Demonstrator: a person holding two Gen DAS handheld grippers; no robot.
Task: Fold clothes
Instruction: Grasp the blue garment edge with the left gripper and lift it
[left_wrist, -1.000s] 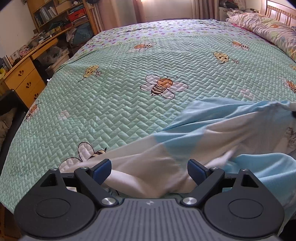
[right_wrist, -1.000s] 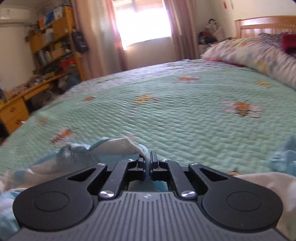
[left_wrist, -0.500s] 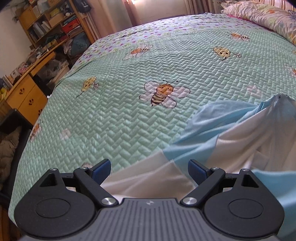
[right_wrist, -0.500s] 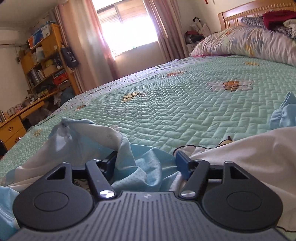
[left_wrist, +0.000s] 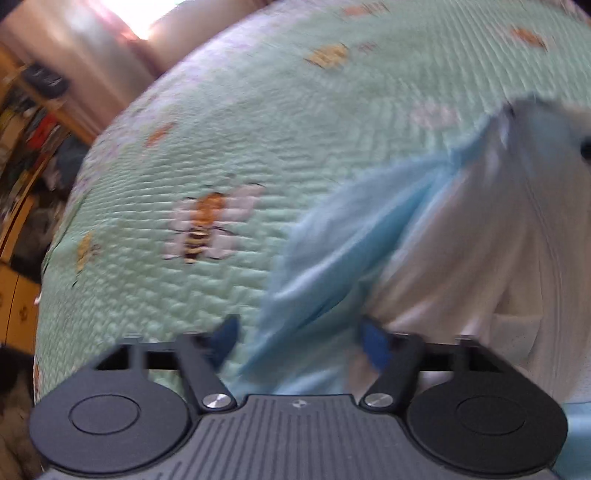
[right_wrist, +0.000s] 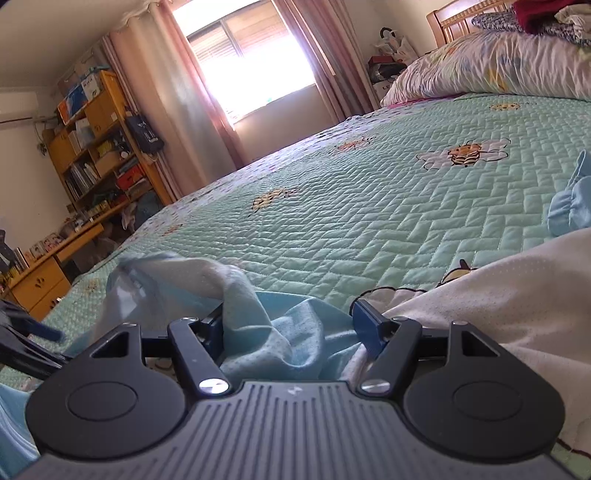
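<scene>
Spreading across a bed (right_wrist: 424, 206) quilted in mint green with bee motifs, a light blue and white garment (left_wrist: 461, 240) lies crumpled near the bed's near edge in a sunlit bedroom, where a window (right_wrist: 255, 62) glows behind pink curtains and a wooden bookshelf (right_wrist: 99, 147) lines the wall.

In the left wrist view the garment fills the right half of the picture, a long blue sleeve or fold running diagonally from upper right toward the camera; its lower end passes between the fingers. The frame is blurred, so the sleeve's exact edge is hard to read.

The left gripper (left_wrist: 301, 341) has just been closing, and its blue fingers (left_wrist: 375, 341) bracket that strip of blue cloth; whether the pads press it yet cannot be told from the blurred frame.

The right gripper (right_wrist: 291, 328) stands released, its jaws having opened wide within the last second. A bunched hump of blue fabric sits loosely between its fingers (right_wrist: 364, 328), and the left pad is hidden behind a fold. The white body of the garment rises to its right.

The left gripper appears at the left edge of the right wrist view, so the two are close together over the same bunched end. Judged from this, the left hand is the one placed to draw the sleeve along its length for the coming fold.
</scene>
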